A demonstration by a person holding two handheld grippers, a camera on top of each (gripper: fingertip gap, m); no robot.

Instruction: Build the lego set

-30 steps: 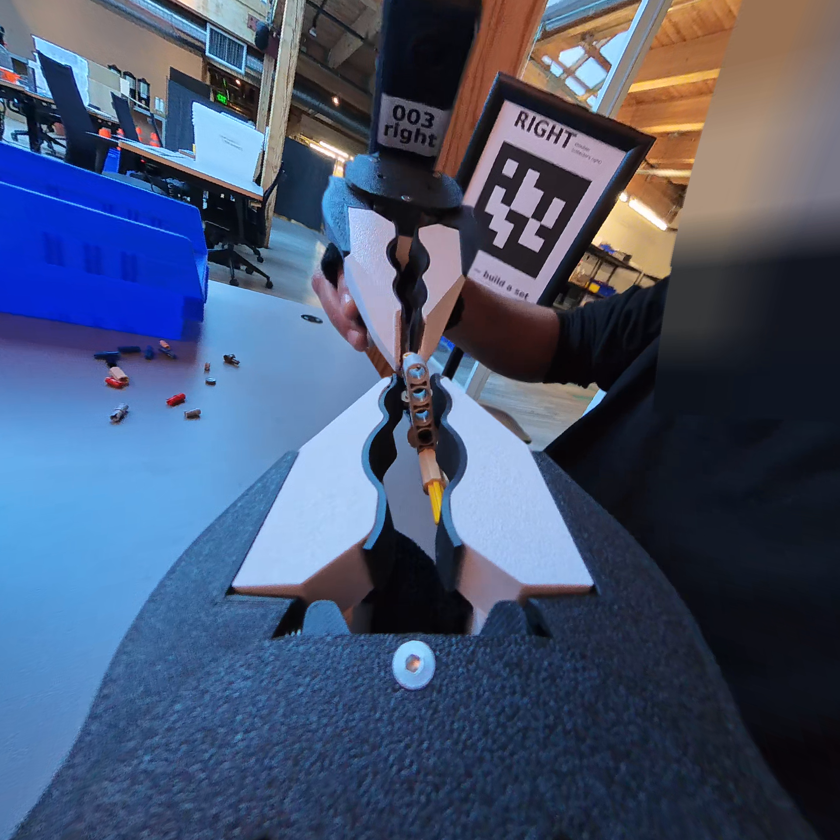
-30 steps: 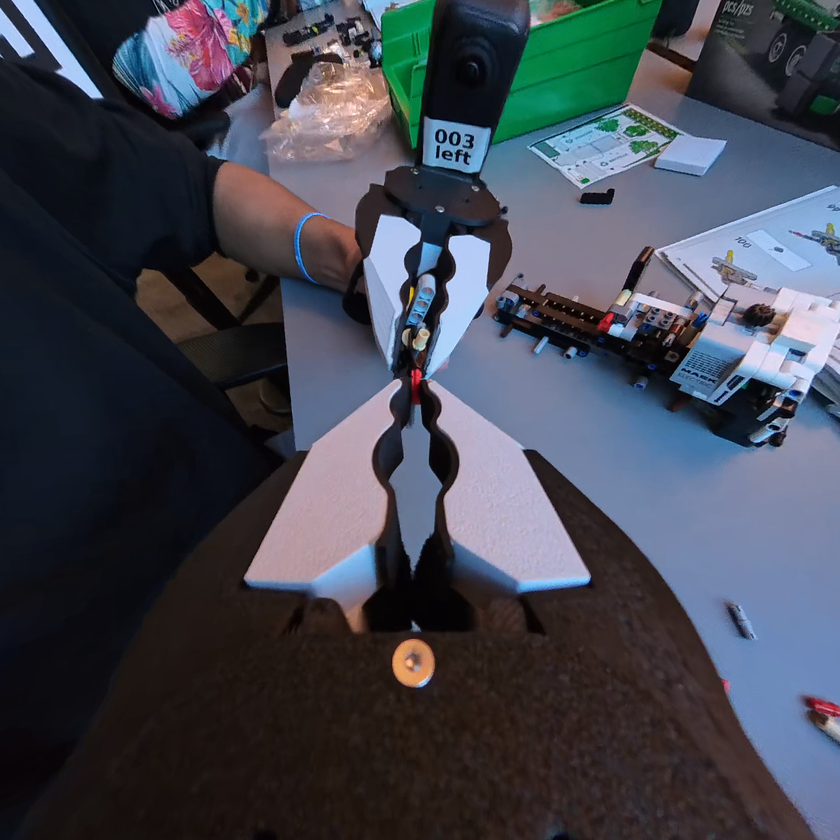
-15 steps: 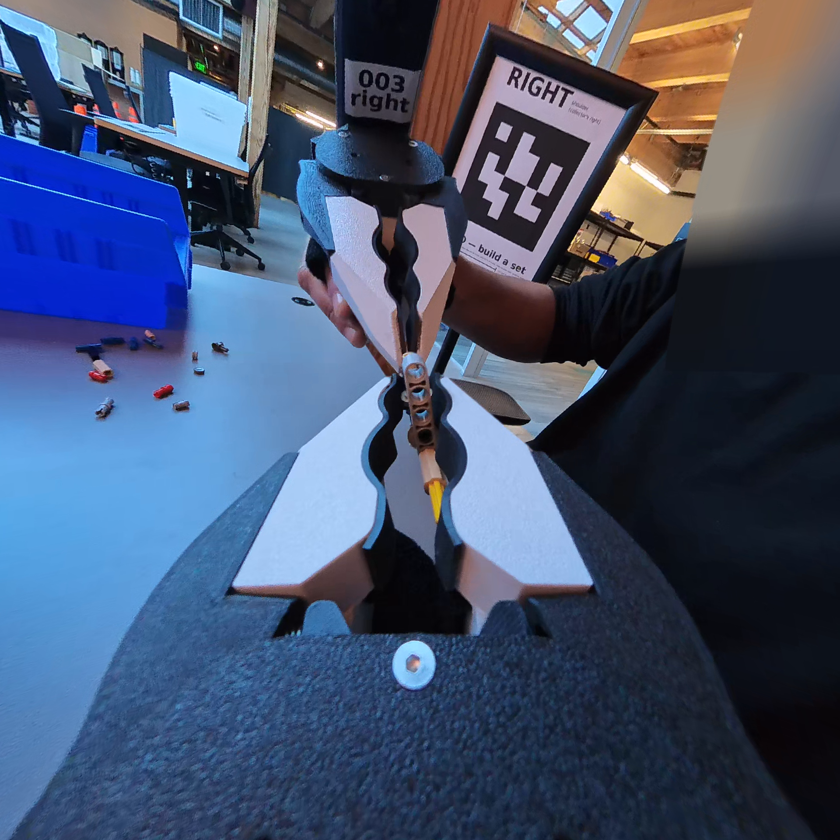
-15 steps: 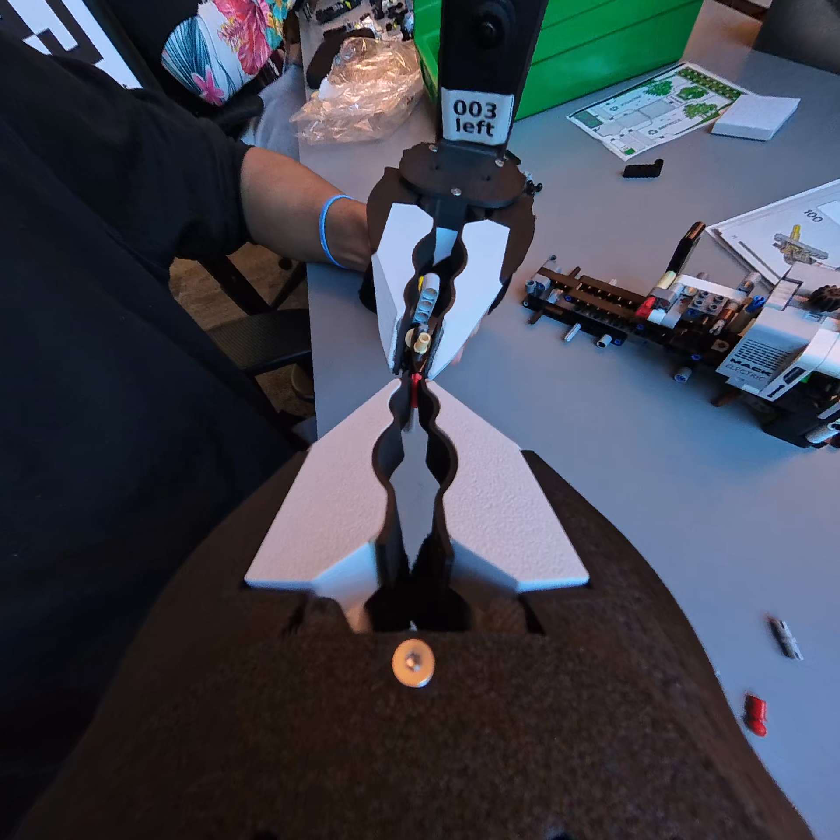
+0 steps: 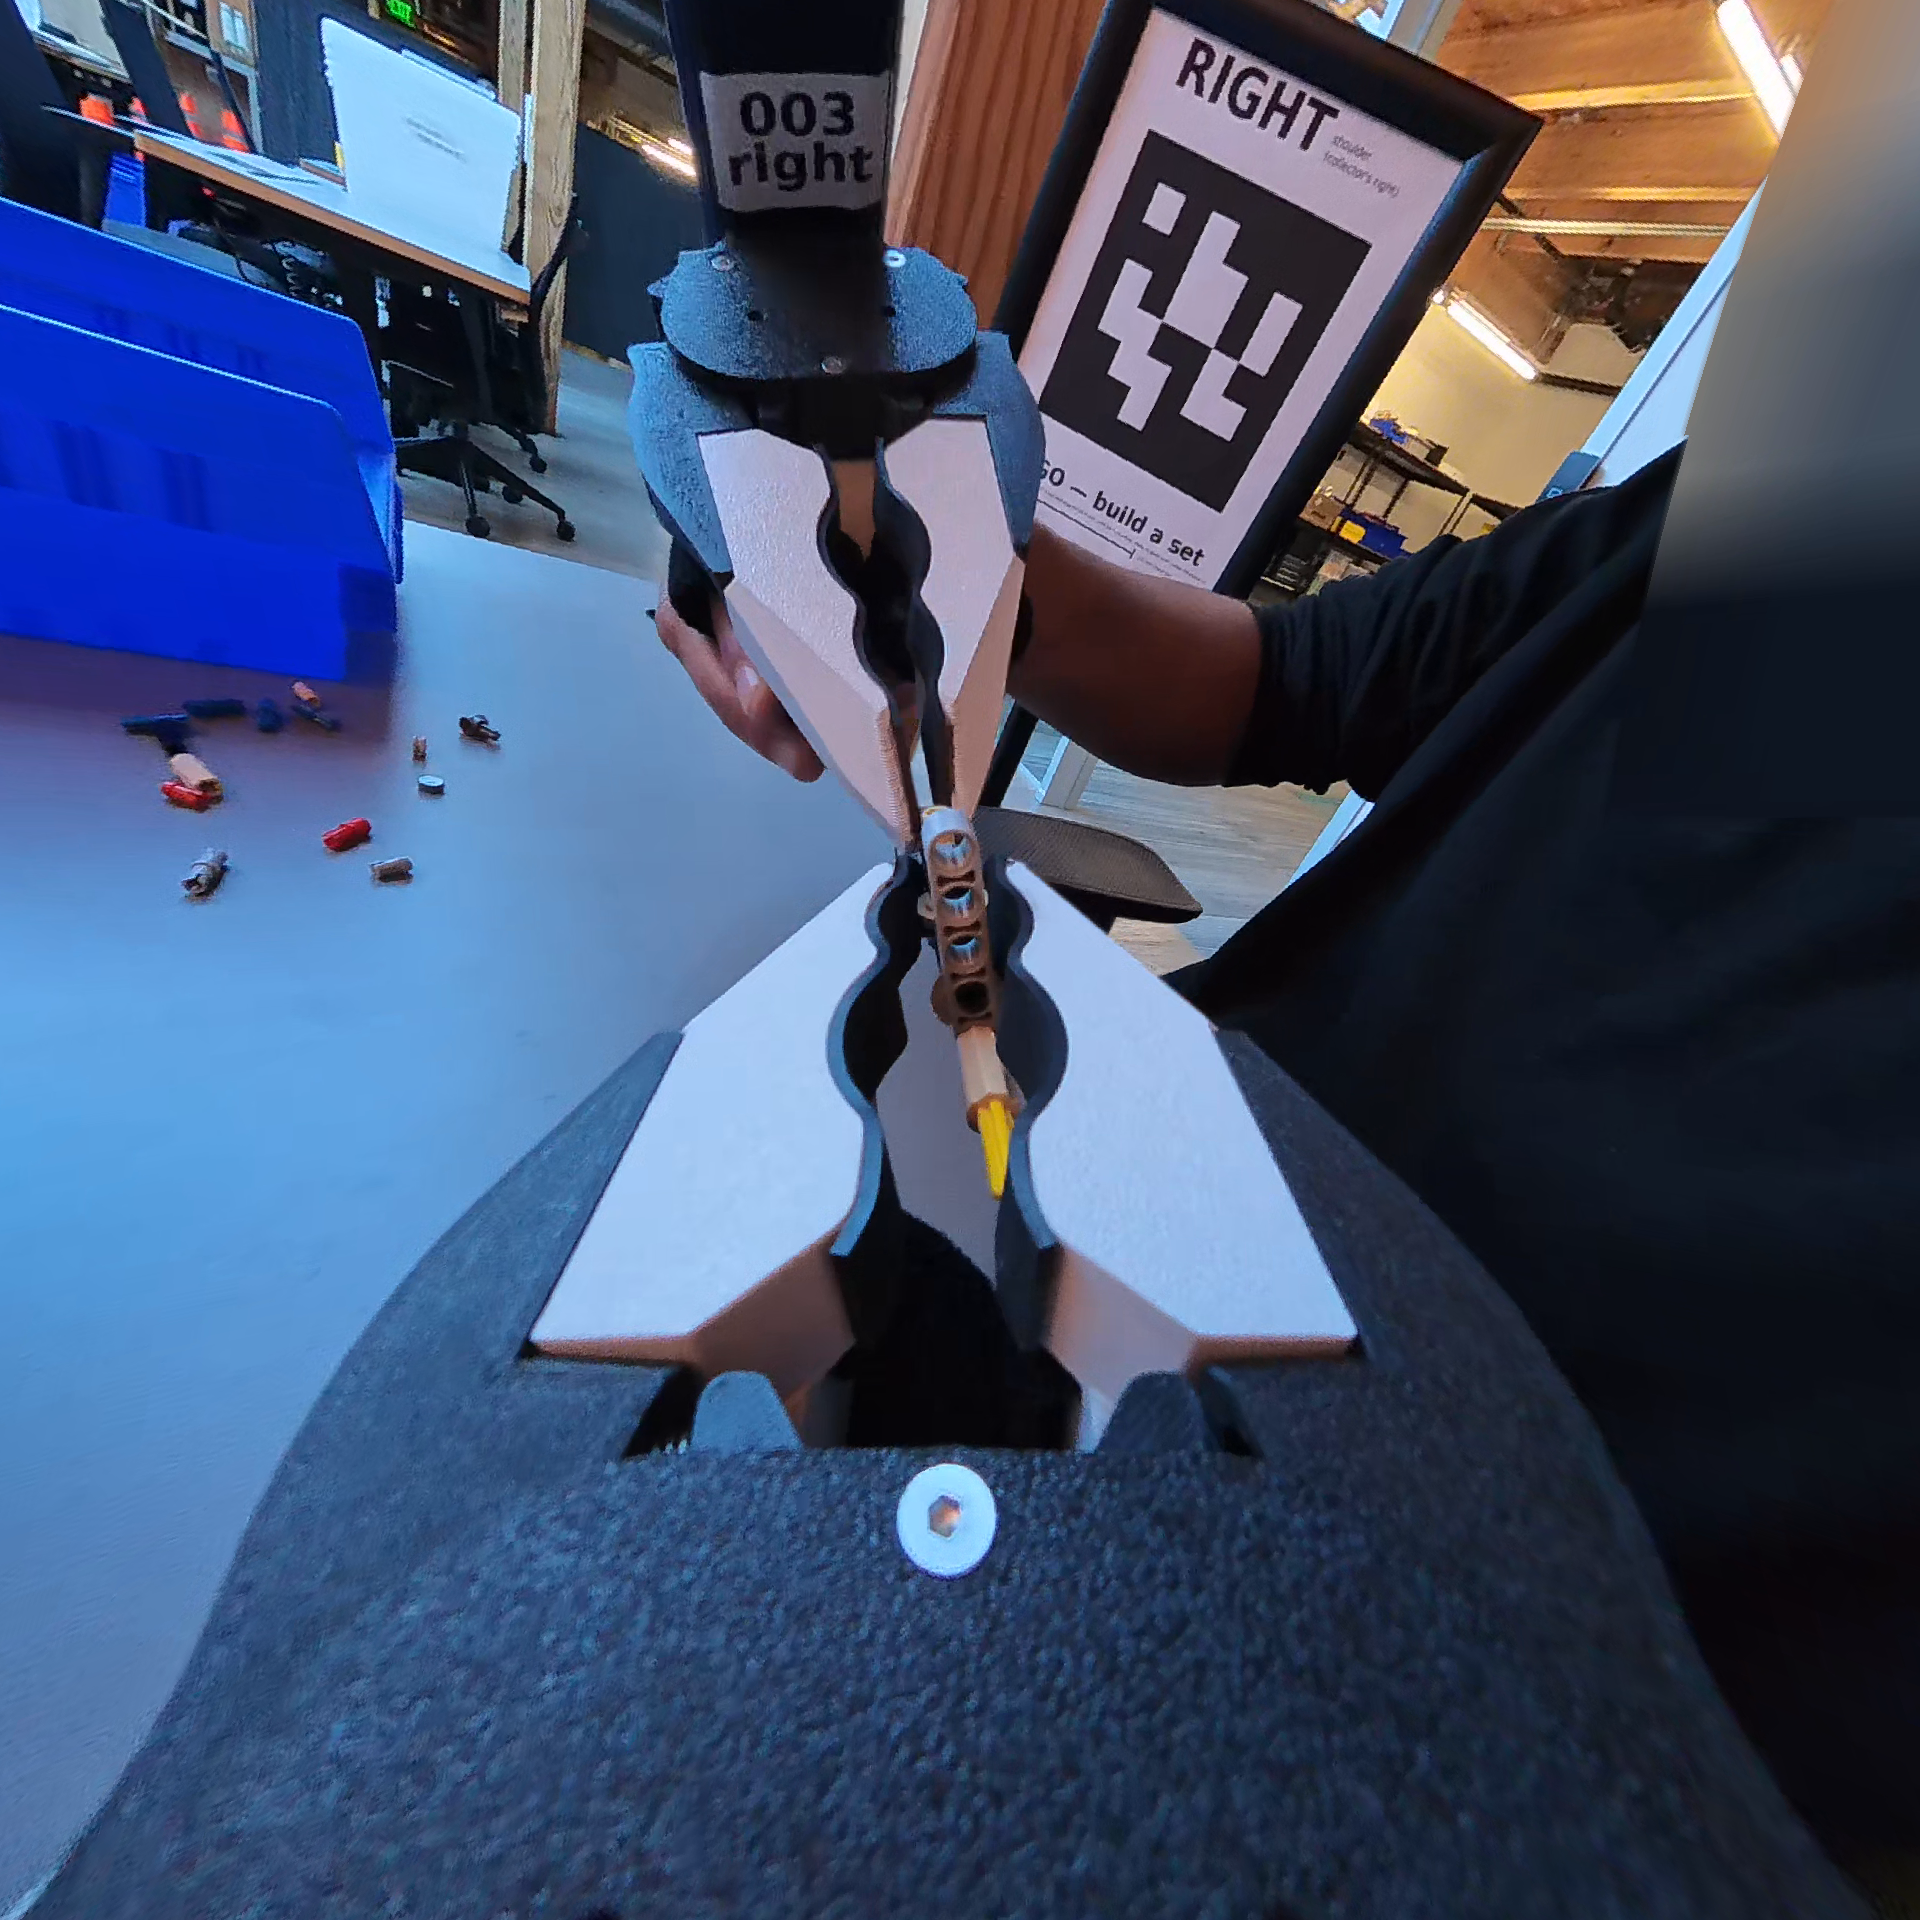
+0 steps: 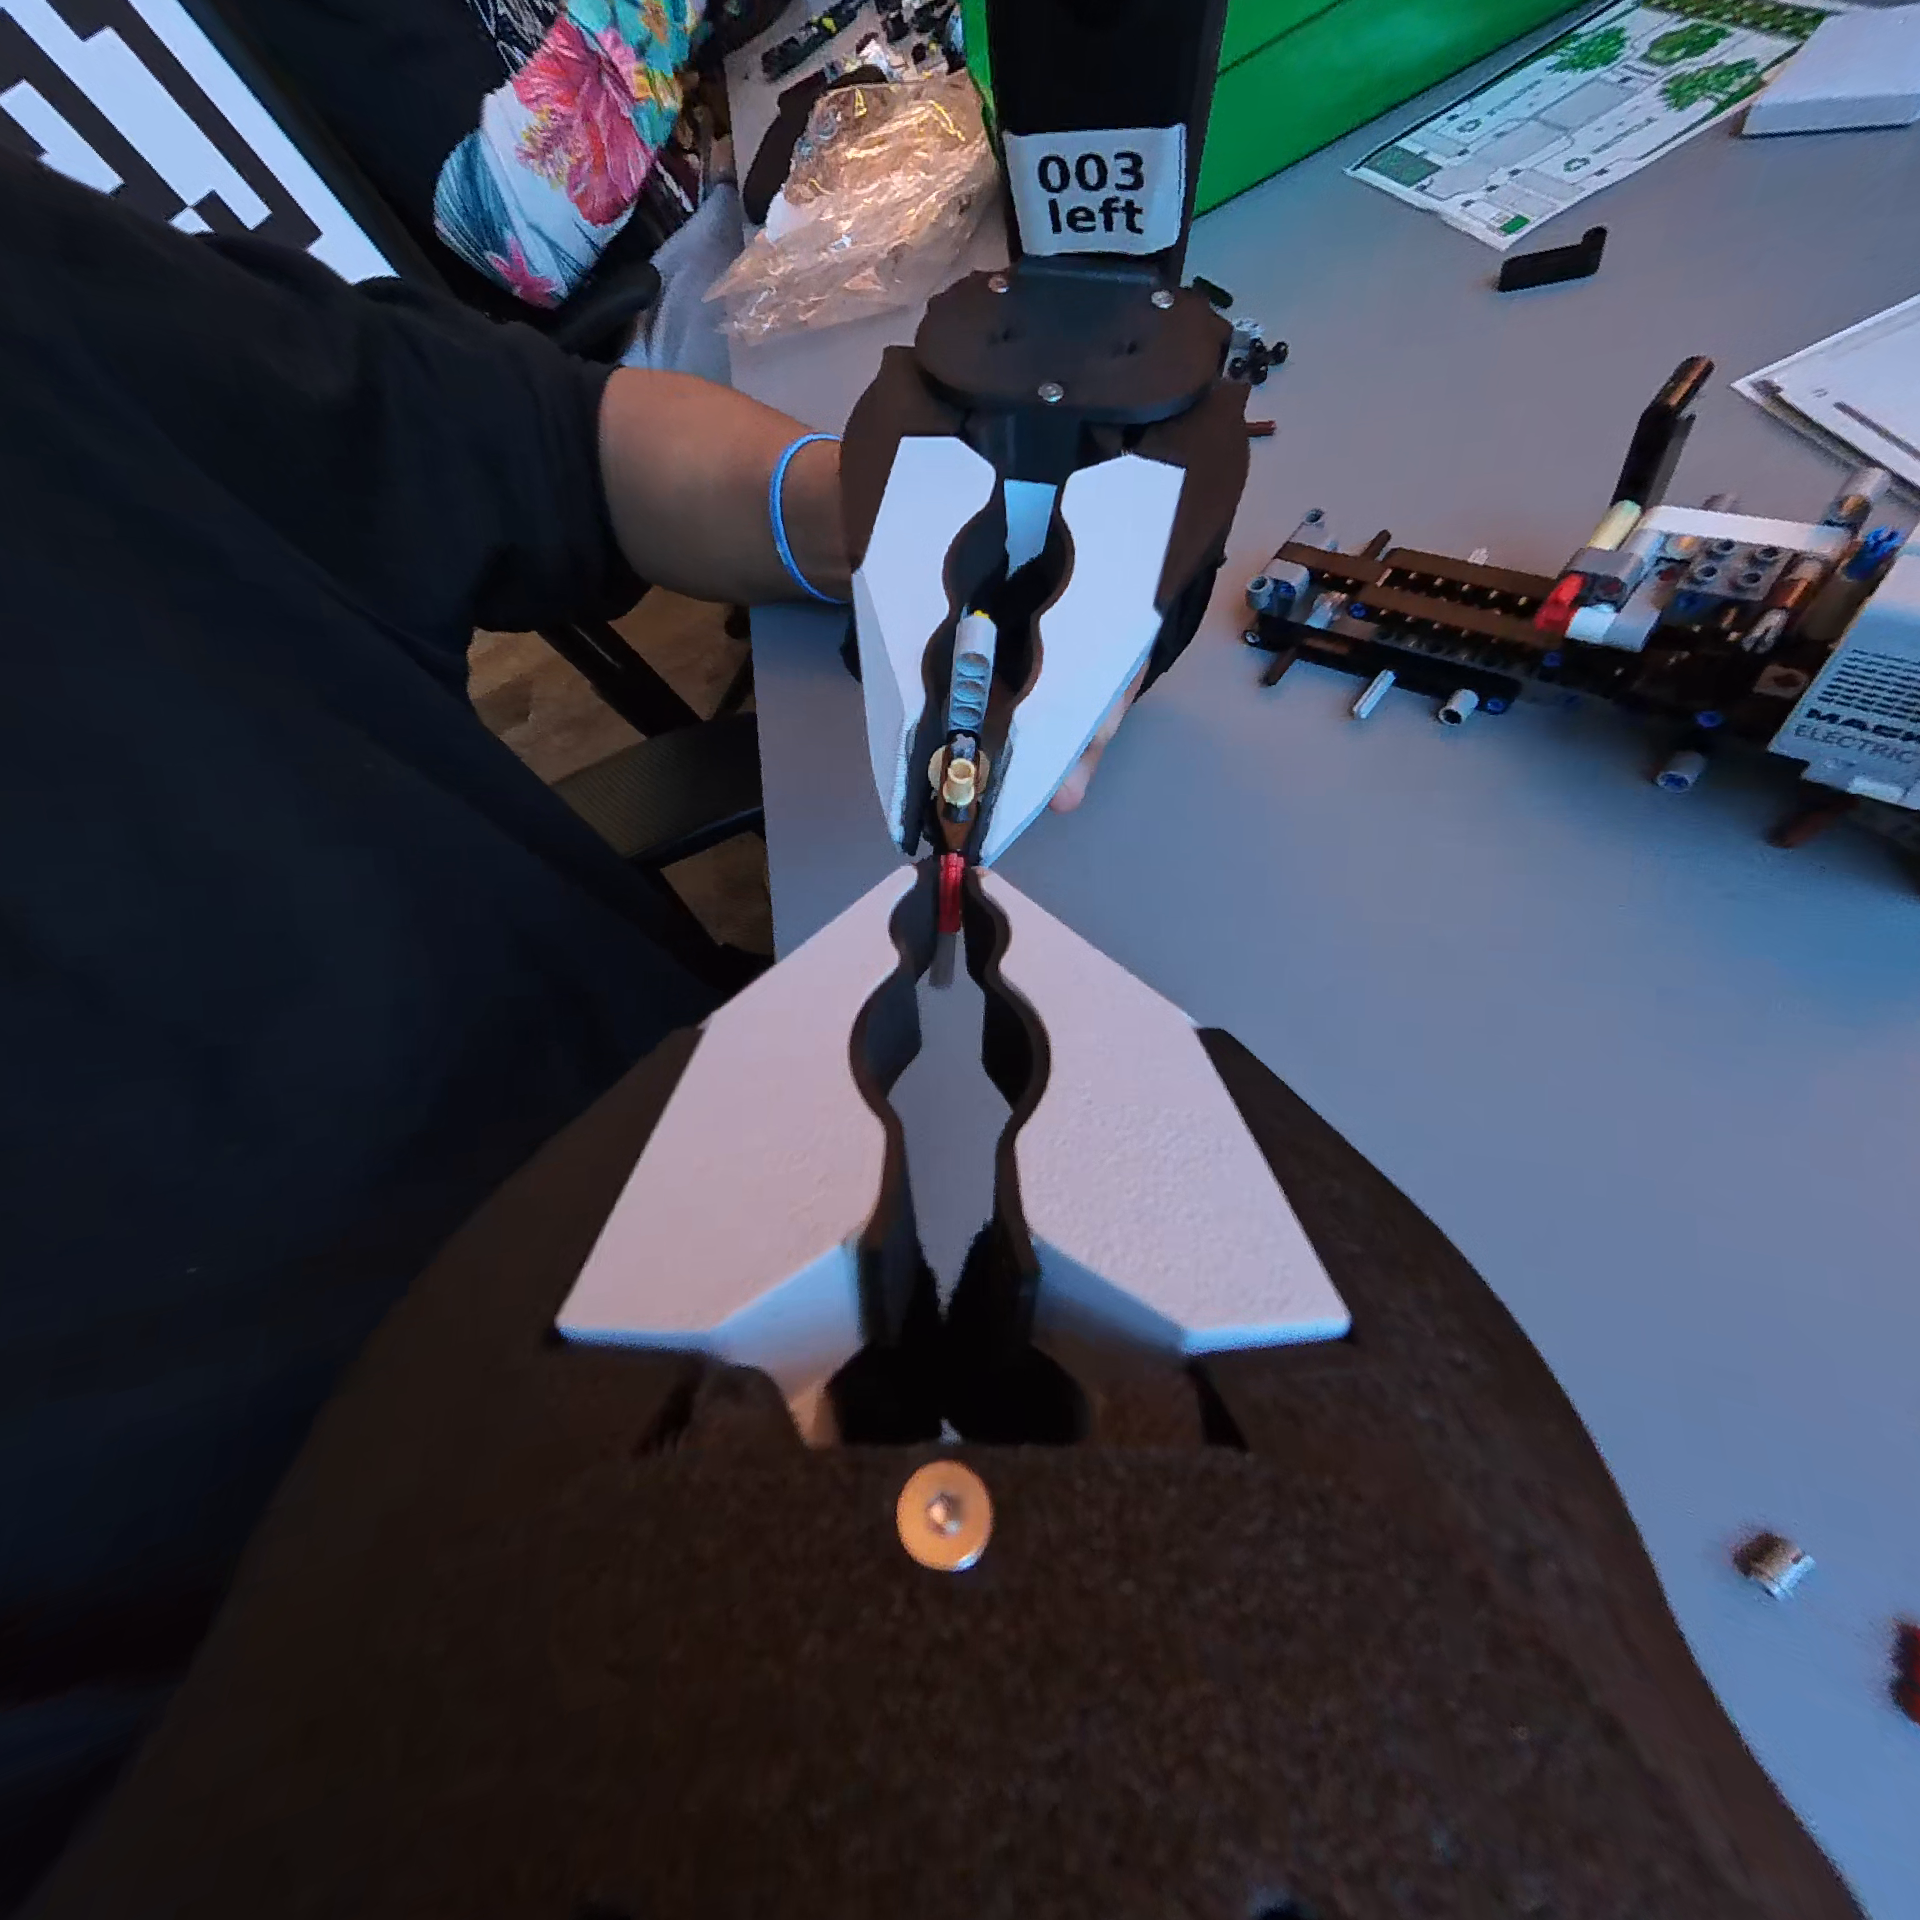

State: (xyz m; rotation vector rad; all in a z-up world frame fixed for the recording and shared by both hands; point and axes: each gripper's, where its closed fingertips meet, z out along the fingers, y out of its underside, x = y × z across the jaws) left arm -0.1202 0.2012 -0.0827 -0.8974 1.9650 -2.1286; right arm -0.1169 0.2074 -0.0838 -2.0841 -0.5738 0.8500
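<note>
1. L gripper: jaws nearly closed, clamped on perforated beam. Beam is grey-tan w/ row of holes, runs along the finger gap, tip sticking out past the fingertips. Tan connector at the beam's near end, yellow axle pointing back toward cam. In R wrist view the same beam shows inside the L jaws, w/ a tan pin at its end.

2. R gripper: jaws almost shut, pinching small red piece at the very tips; a thin grey stub hangs below it between the fingers. Red piece sits just beside the tan pin, tip to tip w/ L gripper; cannot tell if they touch.

3. Both grippers held over the grey table edge, facing each other, fingertips nearly meeting. Person's hand grips the R unit.

4. Mid table, R wrist view: part-built lego truck chassis, dark frame w/ white and grey blocks, lying well apart from the grippers. Loose small part near R edge.

5. Mid table, L wrist view: scatter of small loose parts, red, blue, tan.

6. Far: blue bin; framed marker sign; green bin; clear plastic bag; instruction sheets.
</note>
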